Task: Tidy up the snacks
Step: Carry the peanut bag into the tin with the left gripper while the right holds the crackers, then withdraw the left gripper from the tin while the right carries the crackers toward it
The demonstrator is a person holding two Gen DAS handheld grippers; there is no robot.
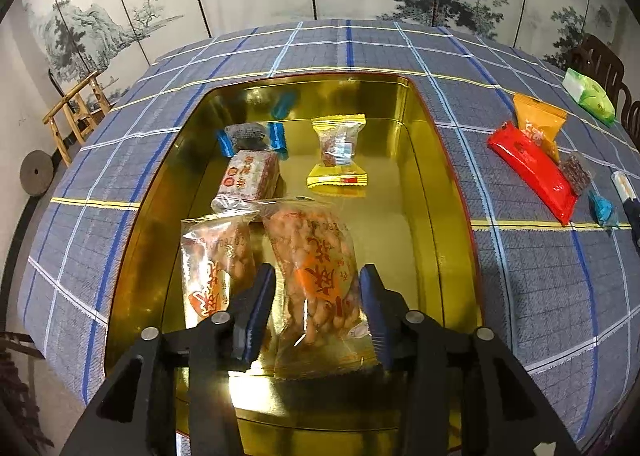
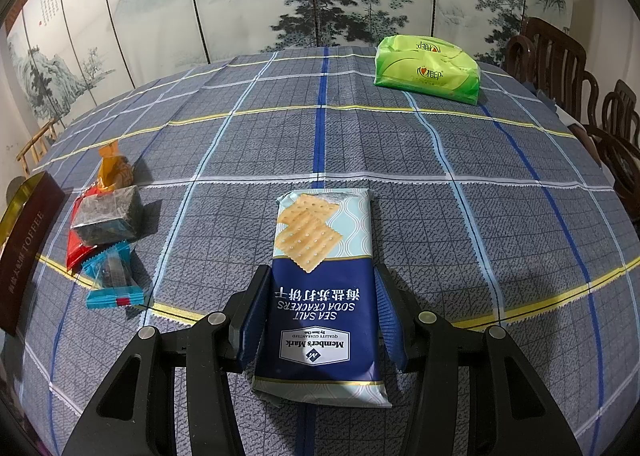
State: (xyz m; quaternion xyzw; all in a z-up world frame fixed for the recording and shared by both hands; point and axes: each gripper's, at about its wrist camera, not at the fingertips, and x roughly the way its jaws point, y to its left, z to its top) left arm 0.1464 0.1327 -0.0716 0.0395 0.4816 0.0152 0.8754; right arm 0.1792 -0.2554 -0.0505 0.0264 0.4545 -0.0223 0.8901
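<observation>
Left gripper: jaws partly open, straddling peanut packet inside gold tin; left pad shows gap, grip looks released. You lift straight up, clear of second peanut packet alongside. Right gripper: narrow opening, pads flank soda cracker pack on tablecloth; firm contact unclear. You confirm squeeze before carrying pack to tin.

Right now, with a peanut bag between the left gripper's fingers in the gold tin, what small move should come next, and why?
Probably lift the left gripper straight up and clear. The peanut bag already lies inside the gold tin beside a second bag, and the jaws seem to stand slightly off its sides. The right gripper grips the soda crackers, likely next in.
</observation>
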